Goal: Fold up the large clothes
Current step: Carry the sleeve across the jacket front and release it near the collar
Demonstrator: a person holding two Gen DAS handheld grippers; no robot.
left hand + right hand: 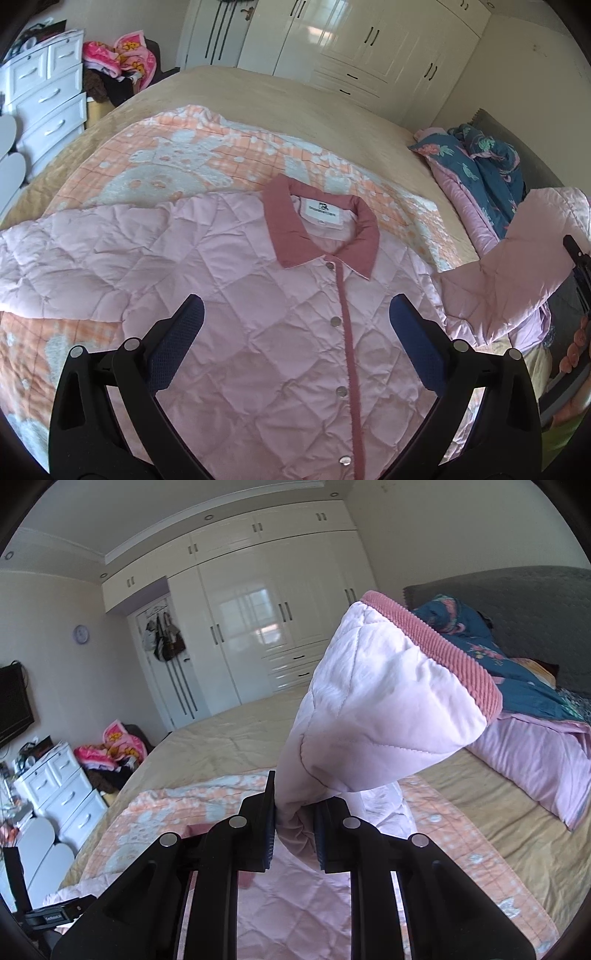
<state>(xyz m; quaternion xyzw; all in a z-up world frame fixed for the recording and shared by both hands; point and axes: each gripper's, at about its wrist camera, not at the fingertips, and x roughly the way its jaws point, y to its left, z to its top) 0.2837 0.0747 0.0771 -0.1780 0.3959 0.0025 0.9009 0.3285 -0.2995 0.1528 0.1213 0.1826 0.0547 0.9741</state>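
A pink quilted jacket [266, 295] with a darker pink collar [325, 229] and a snap-button front lies face up on the bed. My left gripper [295, 339] is open and empty, hovering over the jacket's chest. My right gripper [293, 830] is shut on the jacket's right sleeve [376, 716] and holds it up off the bed; the ribbed pink cuff [436, 642] points up and away. In the left wrist view the lifted sleeve [517, 258] rises at the right edge.
The jacket rests on an orange-and-white blanket [177, 158] over a tan bedsheet [295, 96]. A blue floral quilt and pink bedding [480, 173] are piled by the headboard. White drawers [48, 96] and a clothes heap [118, 62] stand beyond the bed. Wardrobes [258, 627] line the far wall.
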